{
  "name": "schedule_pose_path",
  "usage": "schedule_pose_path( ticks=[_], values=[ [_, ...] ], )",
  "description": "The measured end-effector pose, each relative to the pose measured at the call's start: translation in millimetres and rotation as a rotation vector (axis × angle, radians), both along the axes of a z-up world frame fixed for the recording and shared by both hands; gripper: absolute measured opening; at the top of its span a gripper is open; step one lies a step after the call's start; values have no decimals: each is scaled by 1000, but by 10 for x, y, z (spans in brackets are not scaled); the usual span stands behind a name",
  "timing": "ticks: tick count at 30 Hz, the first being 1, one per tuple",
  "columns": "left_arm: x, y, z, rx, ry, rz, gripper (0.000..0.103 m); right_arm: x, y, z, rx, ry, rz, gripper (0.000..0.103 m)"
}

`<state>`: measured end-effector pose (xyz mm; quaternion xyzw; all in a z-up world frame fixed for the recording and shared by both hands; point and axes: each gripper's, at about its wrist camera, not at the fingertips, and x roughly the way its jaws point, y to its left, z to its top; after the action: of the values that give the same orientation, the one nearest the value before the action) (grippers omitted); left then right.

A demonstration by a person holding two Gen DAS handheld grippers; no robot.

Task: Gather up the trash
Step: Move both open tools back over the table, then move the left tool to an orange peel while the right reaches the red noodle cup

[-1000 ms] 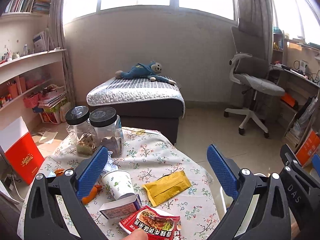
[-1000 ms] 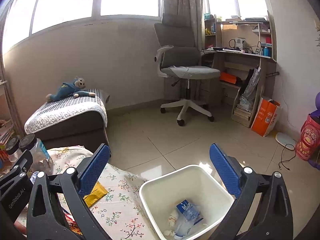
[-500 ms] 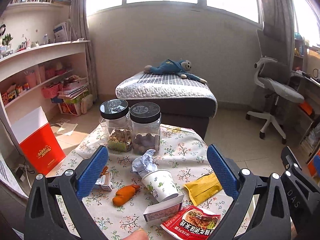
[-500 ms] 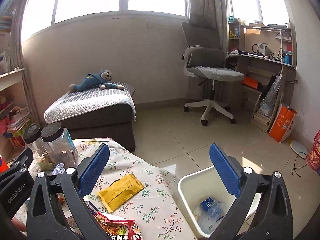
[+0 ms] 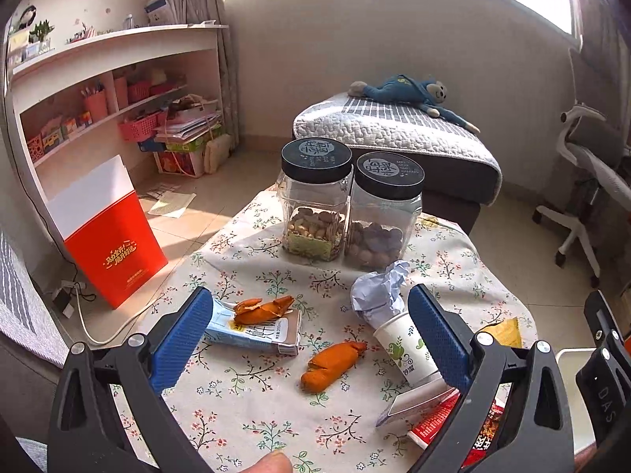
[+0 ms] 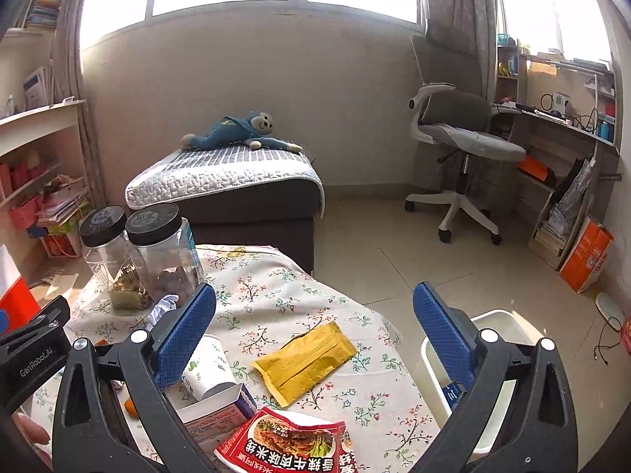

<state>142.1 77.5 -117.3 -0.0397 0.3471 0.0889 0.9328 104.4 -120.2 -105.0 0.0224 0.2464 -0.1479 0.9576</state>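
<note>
- Left wrist view: the left tongs (image 5: pixel 311 319) hang wide apart above the floral-cloth worktop (image 5: pixel 252 402), holding nothing.
- Between their blue fingers lie a flattened milk carton (image 5: pixel 256 329) with an orange peel (image 5: pixel 262 308) resting on it, just inside the left finger, and a second peel piece (image 5: pixel 331 363) near the middle of the gap.
- Just inside the right finger stands a paper cup (image 5: pixel 406 351), tilted, with a crumpled paper wad (image 5: pixel 380 293) touching its far side.
- Beyond the fingertips two black-lidded jars (image 5: pixel 347 213) stand side by side, touching.
- Under the right finger, a small box (image 5: pixel 414 404) and a red snack wrapper (image 5: pixel 434 425) lie at the near edge.
- Right wrist view: the right tongs (image 6: pixel 315 331) are also spread wide and empty.
- A yellow sachet (image 6: pixel 305 360) lies flat between the fingers, nearer the left one than the right.
- Red snack wrapper (image 6: pixel 292 447) sits below it, close to the camera; the cup (image 6: pixel 207 368) and box (image 6: pixel 215 414) are beside the left finger.
- Behind the right finger, off the worktop's edge, a white trash bin (image 6: pixel 497 321) stands on the floor.
</note>
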Motion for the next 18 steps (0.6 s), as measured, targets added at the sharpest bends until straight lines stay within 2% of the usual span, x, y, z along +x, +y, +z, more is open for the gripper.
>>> schedule_pose_path(
  ticks=[5, 8, 12, 16, 18],
  values=[
    [373, 403, -454, -32, 181, -6, 96, 172, 136, -153, 11, 73, 53, 96],
    [545, 565, -638, -54, 223, -47, 95, 274, 210, -252, 3, 126, 92, 96],
    [740, 636, -864, -9, 263, -119, 91, 395, 240, -374, 12, 204, 137, 96],
    [891, 697, -1112, 13, 311, -167, 77, 459, 230, -430, 31, 249, 167, 96],
    [929, 686, -1203, 36, 331, -189, 62, 478, 213, -440, 29, 267, 173, 96]
  ],
)
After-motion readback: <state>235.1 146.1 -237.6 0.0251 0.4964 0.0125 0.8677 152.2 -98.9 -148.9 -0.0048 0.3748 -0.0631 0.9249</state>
